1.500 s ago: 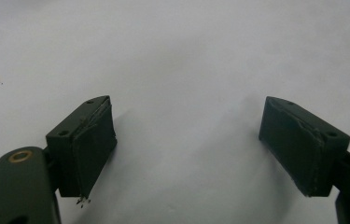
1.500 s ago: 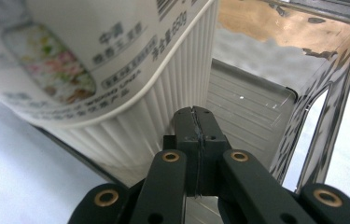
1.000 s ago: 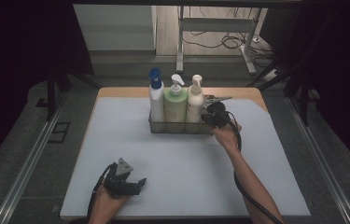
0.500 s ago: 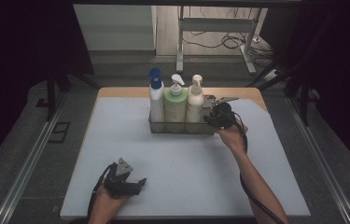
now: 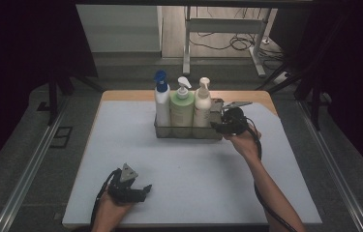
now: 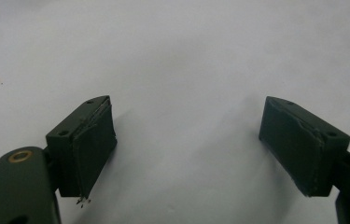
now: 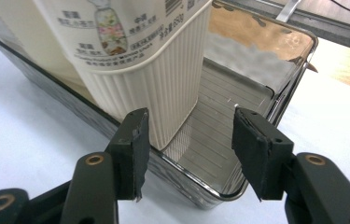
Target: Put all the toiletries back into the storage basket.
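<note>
White table (image 5: 121, 145) carries a metal tray (image 7: 275, 70) of upright bottles. Right tongs (image 7: 186, 140), just opening and grasping nothing, sit beside the tray's end, the cream bottle (image 7: 130, 56) standing nearest. Left tongs (image 6: 186, 144) rest released, well away from the tray.

blue-capped bottle (image 5: 161, 104) | green bottle (image 5: 181, 108) | white mat (image 5: 121, 140)

**Print on the cream bottle**

In the right gripper view, the cream ribbed bottle (image 7: 135, 70) standing in the metal tray (image 7: 275, 100) bears a label with a barcode, a figure that looks like "650g", and small characters beside a flower picture, too small to read. No other writing is legible.
</note>
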A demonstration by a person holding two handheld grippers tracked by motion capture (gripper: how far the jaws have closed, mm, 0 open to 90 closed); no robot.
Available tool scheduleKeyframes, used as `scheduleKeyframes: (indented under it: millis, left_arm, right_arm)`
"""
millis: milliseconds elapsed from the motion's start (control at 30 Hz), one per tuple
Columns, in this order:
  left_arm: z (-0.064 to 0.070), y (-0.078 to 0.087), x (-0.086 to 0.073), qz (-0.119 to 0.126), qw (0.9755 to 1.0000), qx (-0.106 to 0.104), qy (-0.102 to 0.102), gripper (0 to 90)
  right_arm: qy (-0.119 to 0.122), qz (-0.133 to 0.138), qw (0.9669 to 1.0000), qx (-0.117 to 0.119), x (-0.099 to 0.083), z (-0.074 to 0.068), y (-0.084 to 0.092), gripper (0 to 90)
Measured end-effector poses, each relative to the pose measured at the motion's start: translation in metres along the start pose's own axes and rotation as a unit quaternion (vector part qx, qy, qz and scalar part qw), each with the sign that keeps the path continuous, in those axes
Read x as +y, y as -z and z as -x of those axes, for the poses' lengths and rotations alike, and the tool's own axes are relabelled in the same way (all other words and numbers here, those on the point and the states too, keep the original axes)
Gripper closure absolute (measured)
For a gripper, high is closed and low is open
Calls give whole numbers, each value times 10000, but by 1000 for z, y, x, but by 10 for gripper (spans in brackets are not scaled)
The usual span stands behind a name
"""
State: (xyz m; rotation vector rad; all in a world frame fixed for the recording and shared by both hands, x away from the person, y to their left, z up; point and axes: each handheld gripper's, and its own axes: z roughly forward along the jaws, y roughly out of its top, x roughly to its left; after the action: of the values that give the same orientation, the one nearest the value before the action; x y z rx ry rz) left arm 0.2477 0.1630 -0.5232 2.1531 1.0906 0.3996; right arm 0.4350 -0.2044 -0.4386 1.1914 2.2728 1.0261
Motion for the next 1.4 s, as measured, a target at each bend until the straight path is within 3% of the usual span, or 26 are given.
scheduleKeyframes:
  millis: [433,900,1100,1267,1400]
  left_arm:
    - [0,0,0,1,10000,1,0,177]
    - [0,0,0,4,10000,3,0,177]
    - [0,0,0,0,10000,4,-1,177]
    - [0,0,0,1,10000,2,-1,177]
    - [0,0,0,2,10000,3,-1,177]
  right_arm:
    - [149,50,9996,221,-4,-6,11,369]
    - [323,24,9991,258,-7,-14,22,290]
    - [340,57,9990,290,-9,-18,28,210]
    - [490,55,9983,323,-11,-24,33,141]
    - [562,17,9979,321,-14,-28,36,136]
